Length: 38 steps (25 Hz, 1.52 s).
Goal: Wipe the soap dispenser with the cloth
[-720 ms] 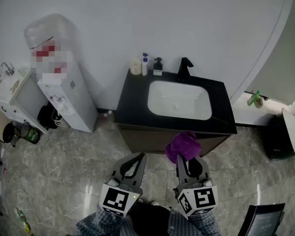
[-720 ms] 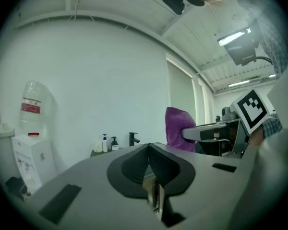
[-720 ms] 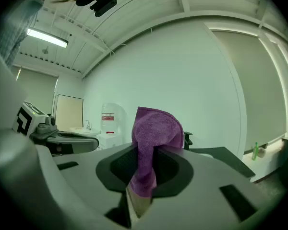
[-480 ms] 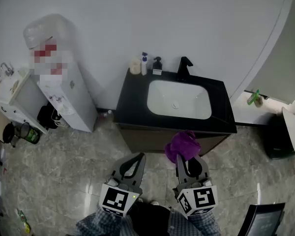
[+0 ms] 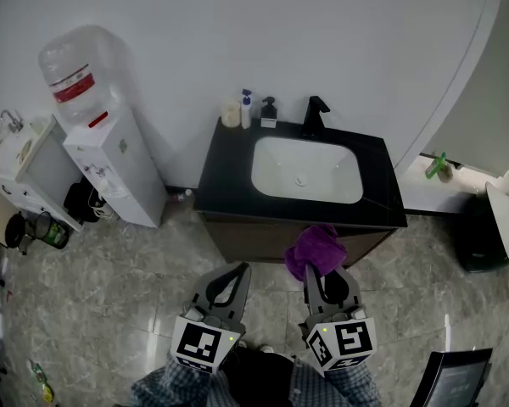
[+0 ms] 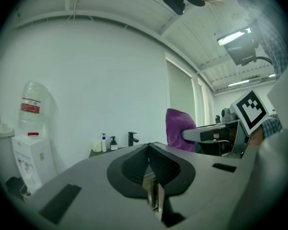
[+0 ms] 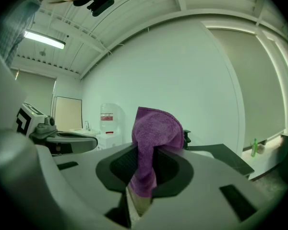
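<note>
Approach stage, wiping not yet begun. In the right gripper, jaws clamped on a purple cloth, most of the fabric bunched upright above the tips, just short of the front edge of the black countertop. Left gripper level beside it, jaws closed together on nothing. Soap dispenser, taken here to be the dark pump bottle, upright at the back left corner of the counter against the wall, between a white bottle with a blue pump and the black faucet, well apart from both grippers and beyond the white basin. For a clean wipe: carry the cloth forward and left over the counter, skirting the faucet; bring the free fold, not the jaw tips, against the bottle's side; press lightly and stroke downward or around, given the likely readiness of a tall narrow bottle to tip under a sideways push. If needed, open the left gripper and steady the bottle low on its body, clear of the neighbouring white bottle and the pale container beside it.
</note>
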Each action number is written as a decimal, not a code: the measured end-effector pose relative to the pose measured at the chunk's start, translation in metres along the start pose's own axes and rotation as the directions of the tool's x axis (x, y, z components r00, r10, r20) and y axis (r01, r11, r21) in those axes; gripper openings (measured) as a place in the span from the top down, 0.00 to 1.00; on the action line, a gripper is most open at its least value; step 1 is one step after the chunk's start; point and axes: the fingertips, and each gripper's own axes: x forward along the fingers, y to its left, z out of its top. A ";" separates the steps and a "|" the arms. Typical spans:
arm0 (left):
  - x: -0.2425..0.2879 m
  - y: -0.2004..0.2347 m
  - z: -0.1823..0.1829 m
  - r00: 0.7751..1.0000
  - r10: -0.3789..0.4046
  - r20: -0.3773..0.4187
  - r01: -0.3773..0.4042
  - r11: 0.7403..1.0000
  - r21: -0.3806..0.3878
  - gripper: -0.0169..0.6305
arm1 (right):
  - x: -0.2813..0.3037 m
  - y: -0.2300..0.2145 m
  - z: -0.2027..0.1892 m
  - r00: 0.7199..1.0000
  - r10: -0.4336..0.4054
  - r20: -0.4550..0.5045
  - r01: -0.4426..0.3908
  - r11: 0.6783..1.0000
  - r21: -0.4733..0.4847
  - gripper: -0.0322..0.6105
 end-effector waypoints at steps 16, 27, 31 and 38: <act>0.002 -0.044 0.013 1.000 0.015 0.013 -0.015 1.000 0.008 0.97 | -0.031 -0.028 0.016 1.000 0.008 0.027 -0.008 1.000 -0.005 0.83; -0.002 -0.066 0.018 0.999 0.024 0.031 -0.025 0.999 0.038 0.97 | -0.053 -0.035 0.014 0.998 0.018 0.058 -0.018 1.000 0.001 0.83; -0.001 -0.063 0.015 0.999 0.028 0.023 -0.029 0.999 0.035 0.97 | -0.050 -0.037 0.011 0.998 0.016 0.056 -0.017 1.000 0.008 0.83; 0.022 -0.045 0.010 0.999 0.031 0.038 -0.033 0.999 0.038 0.97 | -0.026 -0.047 0.008 0.998 0.011 0.058 -0.011 1.000 -0.003 0.83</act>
